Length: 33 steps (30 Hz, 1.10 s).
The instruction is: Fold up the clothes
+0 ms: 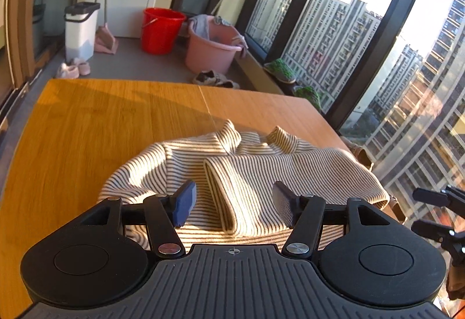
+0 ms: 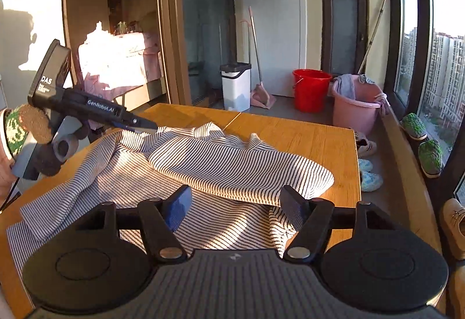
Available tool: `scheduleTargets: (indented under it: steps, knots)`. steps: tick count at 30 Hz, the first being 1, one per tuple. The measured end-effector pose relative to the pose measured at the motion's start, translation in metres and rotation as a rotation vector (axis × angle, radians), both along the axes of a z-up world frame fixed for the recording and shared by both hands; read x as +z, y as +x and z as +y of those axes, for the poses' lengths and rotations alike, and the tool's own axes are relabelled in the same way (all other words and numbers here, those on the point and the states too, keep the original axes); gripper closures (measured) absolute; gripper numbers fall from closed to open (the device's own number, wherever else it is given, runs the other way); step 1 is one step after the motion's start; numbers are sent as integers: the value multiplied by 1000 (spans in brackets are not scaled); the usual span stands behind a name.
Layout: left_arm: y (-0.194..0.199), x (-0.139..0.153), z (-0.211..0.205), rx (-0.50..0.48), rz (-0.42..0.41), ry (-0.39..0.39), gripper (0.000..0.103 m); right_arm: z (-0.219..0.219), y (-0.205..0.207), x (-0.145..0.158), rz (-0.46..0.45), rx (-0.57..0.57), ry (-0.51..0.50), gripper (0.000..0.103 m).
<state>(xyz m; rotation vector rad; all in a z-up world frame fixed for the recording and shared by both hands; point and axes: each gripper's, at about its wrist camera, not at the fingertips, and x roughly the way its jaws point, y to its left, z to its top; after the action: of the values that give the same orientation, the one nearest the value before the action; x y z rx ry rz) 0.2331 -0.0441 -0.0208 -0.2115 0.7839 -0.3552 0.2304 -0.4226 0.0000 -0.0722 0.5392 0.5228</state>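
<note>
We see the striped top lying partly folded on the wooden tabletop. Our left hand-held gripper hangs over a folded sleeve, jaws apart, gripping nothing. Our right hand-held gripper likewise stands apart above the cloth.

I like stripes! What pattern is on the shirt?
Thin dark and cream stripes on the shirt, clearest in the right wrist view.
</note>
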Motion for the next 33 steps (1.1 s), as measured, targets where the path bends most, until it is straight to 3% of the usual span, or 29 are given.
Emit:
scheduleTargets:
  steps: [2,4,6,14,19,20,22,23,24,27,29,31,32,33]
  knots:
    - [7,-17,-15,0,53,25,42,-2,7,-7,15,-19,22,35]
    - [5,-25,-25,14,13,64,49,-3,10,-15,30,-27,45,35]
    - [4,-23,-33,17,-6,103,92,-4,8,-22,46,-24,65,35]
    - [-22,17,-31,28,-207,189,92,-20,4,-33,58,-70,85,35]
    - [-6,-6,-12,92,-93,232,90,-19,12,-30,37,-94,98,35]
    - [-4,-12,-7,101,-64,226,87,-17,14,-29,32,-95,96,35]
    - [-3,-18,2,101,-39,196,82,-11,22,-26,30,-93,85,51]
    - [-4,-18,5,102,-38,183,82,-7,26,-24,31,-89,81,67]
    - [-6,-13,9,108,-42,167,80,-3,33,-21,31,-86,83,70]
    - [-17,9,9,118,-123,145,70,7,56,-16,55,-73,131,70]
    - [-19,20,9,78,-157,65,62,14,77,-25,123,-62,149,69]
    - [-13,18,4,7,-121,-46,52,21,95,-43,196,-78,115,69]
    - [-9,12,-1,-8,-84,-50,45,23,102,-54,227,-87,89,69]
    - [-3,0,-5,2,-35,-19,46,24,104,-62,229,-84,82,69]
